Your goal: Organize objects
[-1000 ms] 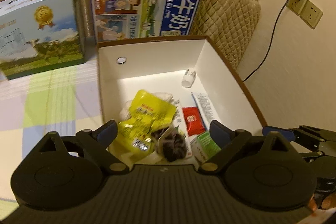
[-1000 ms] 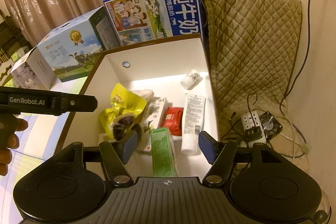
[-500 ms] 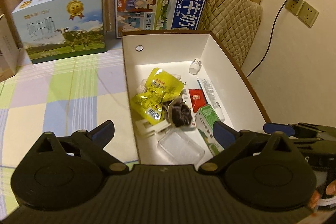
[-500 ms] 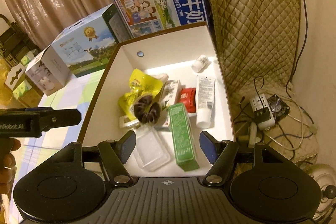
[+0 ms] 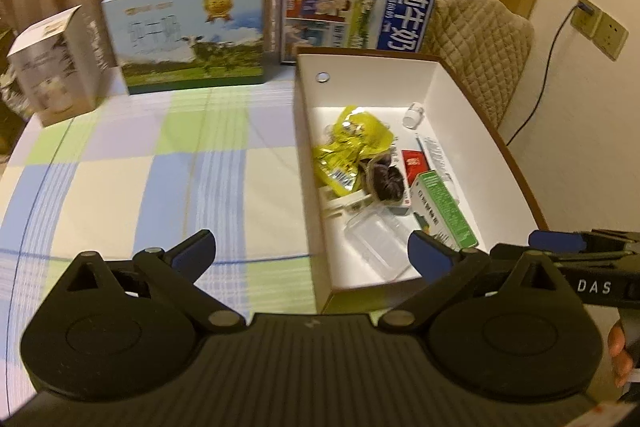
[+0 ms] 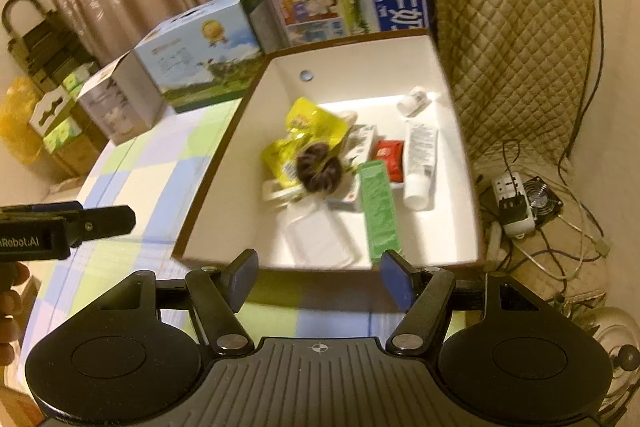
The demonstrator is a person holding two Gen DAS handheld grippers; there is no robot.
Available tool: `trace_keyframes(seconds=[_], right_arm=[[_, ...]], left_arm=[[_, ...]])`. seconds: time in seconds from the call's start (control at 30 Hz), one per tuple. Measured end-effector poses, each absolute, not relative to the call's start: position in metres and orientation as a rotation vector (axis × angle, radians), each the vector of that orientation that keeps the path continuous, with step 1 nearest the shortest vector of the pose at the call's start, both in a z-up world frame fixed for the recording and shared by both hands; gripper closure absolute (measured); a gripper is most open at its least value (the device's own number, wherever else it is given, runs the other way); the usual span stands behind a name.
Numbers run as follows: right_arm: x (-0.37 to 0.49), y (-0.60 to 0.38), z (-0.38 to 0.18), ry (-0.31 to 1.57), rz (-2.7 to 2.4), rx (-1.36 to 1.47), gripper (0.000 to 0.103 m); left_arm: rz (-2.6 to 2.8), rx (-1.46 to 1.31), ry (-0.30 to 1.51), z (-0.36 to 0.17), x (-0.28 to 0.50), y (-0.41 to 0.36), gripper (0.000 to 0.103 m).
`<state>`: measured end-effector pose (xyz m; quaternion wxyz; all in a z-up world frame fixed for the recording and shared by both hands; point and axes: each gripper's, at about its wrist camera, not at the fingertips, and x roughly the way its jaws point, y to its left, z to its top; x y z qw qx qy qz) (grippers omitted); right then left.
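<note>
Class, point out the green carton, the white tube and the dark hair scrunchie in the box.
green carton (image 6: 378, 211), right wrist view, middle of its top face
white tube (image 6: 419, 157), right wrist view, its printed body
hair scrunchie (image 6: 319, 171), right wrist view, its gathered fabric

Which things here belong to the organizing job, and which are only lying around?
Job:
white box
yellow pouch
dark hair tie
green carton
white tube

Lying around:
milk cartons
power strip
quilted chair cover

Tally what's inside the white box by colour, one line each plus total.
Yellow: 1, snack pouch
Green: 1, carton
Red: 1, packet
Dark brown: 1, scrunchie
White: 2, tube, small bottle
Clear: 1, plastic case
Total: 7 identifiable; others partly hidden.
</note>
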<state>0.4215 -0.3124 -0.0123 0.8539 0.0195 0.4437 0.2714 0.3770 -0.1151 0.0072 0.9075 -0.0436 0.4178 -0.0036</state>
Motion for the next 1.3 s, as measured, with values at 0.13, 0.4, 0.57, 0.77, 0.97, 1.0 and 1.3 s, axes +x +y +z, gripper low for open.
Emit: trace_keyframes(seconds=[0.13,0.4,0.57,0.77,0.97,1.0,1.3], right_arm=[[0.402,-0.305,-0.013,0.944,0.578,0.033,0.038],[0.357,-0.289,-0.007,0.945,0.56,0.038,0.038],[0.322,-0.273,0.0,0.945,0.581,0.053,0.038],[0.282,-0.253,0.006,0.945,0.594,0.054,0.038],[0.247,-0.235,0.007,0.951,0.606,0.039,0.038],[0.242,-0.233,0.006,0.951,0.608,0.038,0.038],[0.203,-0.215,0.003,0.958,0.618,0.023,0.038]], left_arm=[[0.018,-0.096,0.854,0.009,0.356,-0.106,0.001],[0.009,-0.103,0.856,0.011,0.308,-0.087,0.001],[0.019,-0.118,0.879,0.013,0.273,-0.067,0.001],[0.033,-0.109,0.89,0.014,0.234,-0.045,0.001],[0.038,-0.125,0.9,0.013,0.199,-0.025,0.001],[0.039,-0.128,0.903,0.012,0.194,-0.021,0.001],[0.031,-0.126,0.916,0.008,0.156,-0.005,0.001]])
